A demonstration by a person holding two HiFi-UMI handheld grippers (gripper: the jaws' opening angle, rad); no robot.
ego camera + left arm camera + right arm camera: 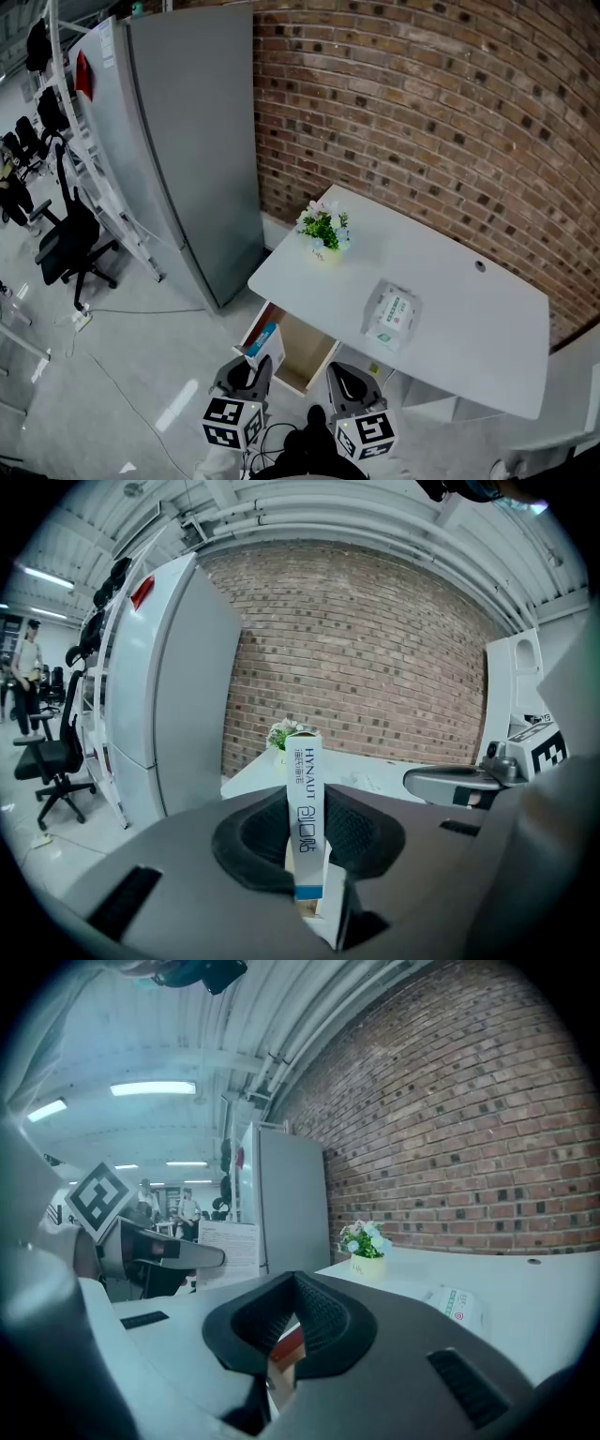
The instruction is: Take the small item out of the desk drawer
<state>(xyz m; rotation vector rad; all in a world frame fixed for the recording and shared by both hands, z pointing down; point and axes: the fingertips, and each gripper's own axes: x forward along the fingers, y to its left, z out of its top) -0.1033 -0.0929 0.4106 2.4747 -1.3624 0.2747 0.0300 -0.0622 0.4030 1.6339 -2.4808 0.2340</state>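
A small white and blue box (306, 799) with a red end stands upright between the pads of my left gripper (305, 832), which is shut on it. In the head view the box (264, 340) sits at the left gripper's (251, 367) tips, above the left edge of the open desk drawer (305, 354). The drawer's wooden inside looks bare. My right gripper (349, 380) hangs beside it, in front of the drawer. In the right gripper view its jaws (292, 1321) are shut with nothing between them.
The white desk (450, 309) stands against a brick wall (422, 103) and carries a small potted plant (324, 230) and a tissue packet (392, 317). A tall grey cabinet (178, 141) stands to the left. Office chairs (70, 246) and a floor cable lie further left.
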